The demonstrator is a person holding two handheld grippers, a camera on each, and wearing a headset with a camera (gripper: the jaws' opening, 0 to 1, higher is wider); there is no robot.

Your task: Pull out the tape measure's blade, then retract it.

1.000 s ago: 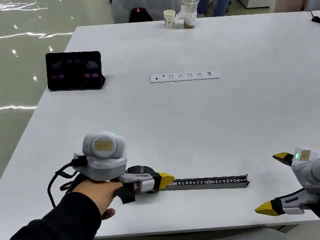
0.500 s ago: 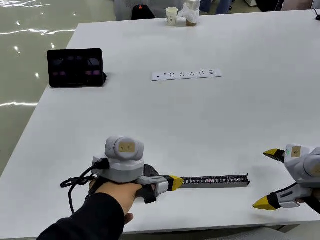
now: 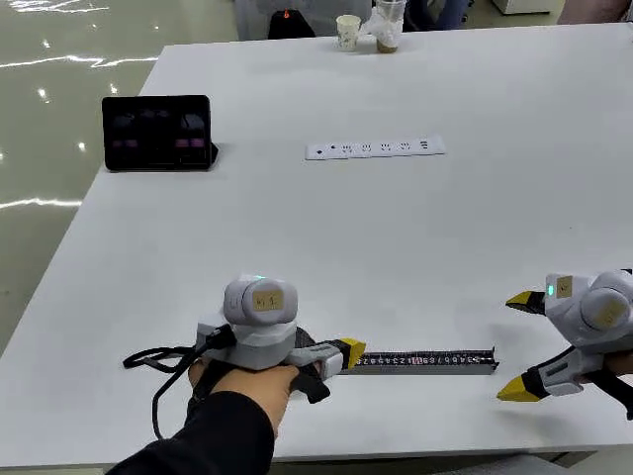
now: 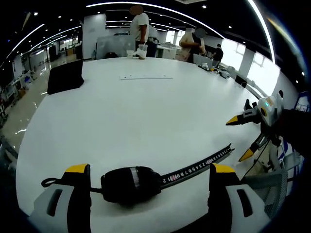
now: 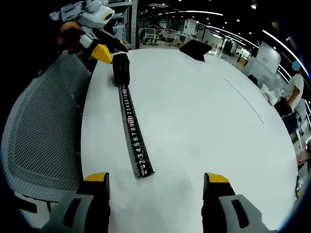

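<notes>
Jaws spread, we are straddling the black rounded tape measure case (image 4: 131, 183) with the left gripper (image 4: 150, 168) at the near edge of the white table (image 3: 396, 237), probably to anchor it. Its numbered blade (image 5: 132, 131) is lying extended rightward, tip just before the right gripper (image 5: 156, 176), jaws parted and empty.

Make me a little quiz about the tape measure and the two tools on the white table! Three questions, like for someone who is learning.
1. True or false: the right tool is clamped on the end of the blade.
2. Pick one: the tape measure's black case lies (a) between the open jaws of the left tool, (b) beside the power strip, (c) on top of the dark screen.
3. Fill in the gap: the pulled-out blade lies flat on the white ____.

Key: 1 false, its jaws stand wide open with the blade's end loose in front of them. 2 a. 3 table.
</notes>
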